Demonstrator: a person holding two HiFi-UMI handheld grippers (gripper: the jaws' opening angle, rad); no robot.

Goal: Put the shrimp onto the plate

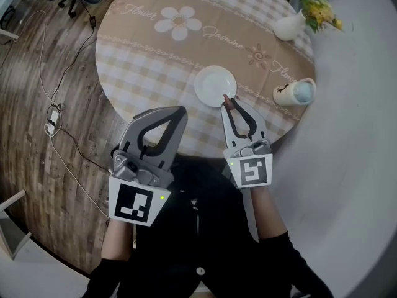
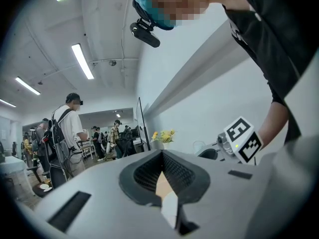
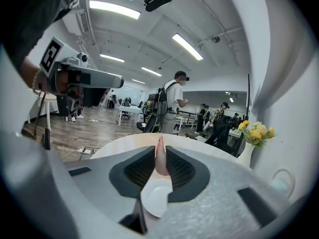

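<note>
A small white plate [image 1: 215,85] lies near the front of a round table with a beige checked cloth [image 1: 149,61]. My right gripper [image 1: 227,102] hovers over the plate's near right rim, shut on a thin pinkish shrimp [image 1: 226,97]. In the right gripper view the shrimp [image 3: 160,158] stands pinched between the dark pads, its tip poking past them, with the plate [image 3: 156,199] showing below. My left gripper [image 1: 182,110] hangs over the table's near edge, left of the plate, shut with nothing in it; its pads [image 2: 149,171] meet in the left gripper view.
A white vase of yellow flowers [image 1: 291,25] stands at the table's far right, and a white mug [image 1: 294,93] sits right of the plate. Cables and a power strip [image 1: 52,121] lie on the wooden floor to the left. Several people stand in the room behind.
</note>
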